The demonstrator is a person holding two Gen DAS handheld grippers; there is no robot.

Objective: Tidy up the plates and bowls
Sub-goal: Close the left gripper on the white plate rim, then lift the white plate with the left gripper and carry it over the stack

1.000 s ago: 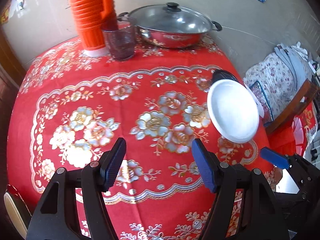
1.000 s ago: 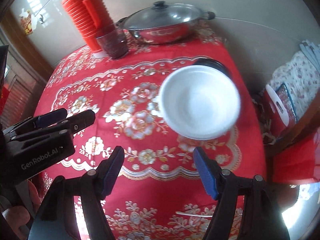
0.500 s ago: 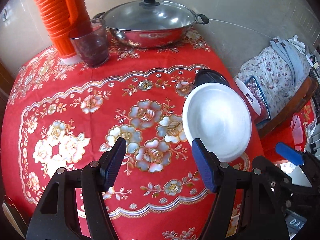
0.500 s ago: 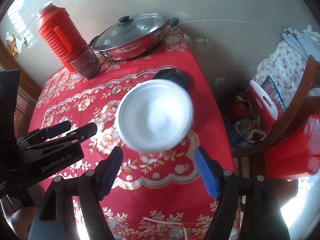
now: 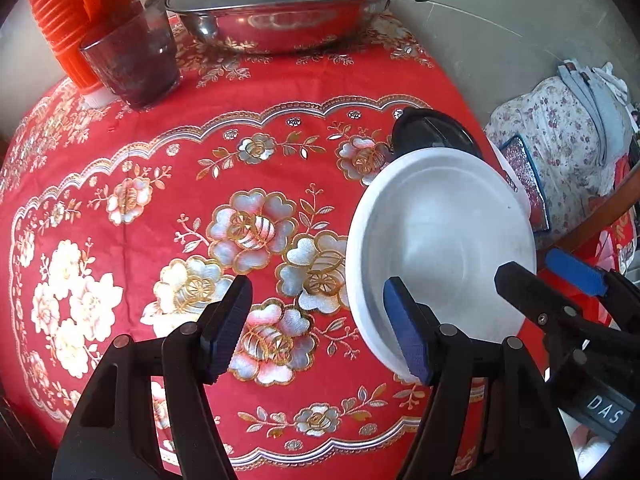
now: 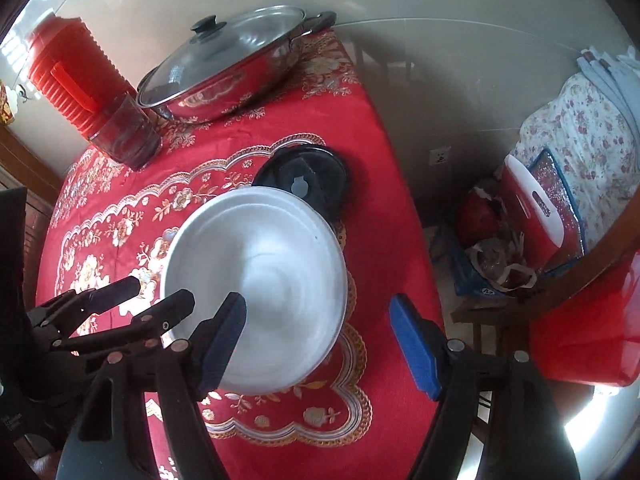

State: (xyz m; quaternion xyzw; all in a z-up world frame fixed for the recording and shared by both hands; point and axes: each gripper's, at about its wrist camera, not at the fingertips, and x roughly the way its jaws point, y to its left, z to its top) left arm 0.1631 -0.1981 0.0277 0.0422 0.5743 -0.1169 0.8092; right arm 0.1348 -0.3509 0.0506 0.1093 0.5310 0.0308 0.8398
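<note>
A white bowl (image 5: 444,248) sits on the red flowered tablecloth near the table's right edge; it also shows in the right wrist view (image 6: 260,272). A black round dish (image 5: 432,130) lies just behind it, partly hidden; it shows in the right wrist view too (image 6: 308,176). My left gripper (image 5: 316,328) is open and empty, its right finger at the bowl's near-left rim. My right gripper (image 6: 320,344) is open and empty, its left finger over the bowl's near rim. Each gripper shows in the other's view.
At the back stand an orange thermos (image 6: 68,76), a dark glass tumbler (image 5: 132,68) and a lidded steel wok (image 5: 288,4). Beyond the table's right edge are a wooden chair (image 6: 580,272), a red bin (image 6: 592,332) and floral bedding (image 6: 580,140).
Both grippers have moved forward and closer to the white bowl, which now fills more of each view. Both stay open. The bowl and black dish have not moved.
</note>
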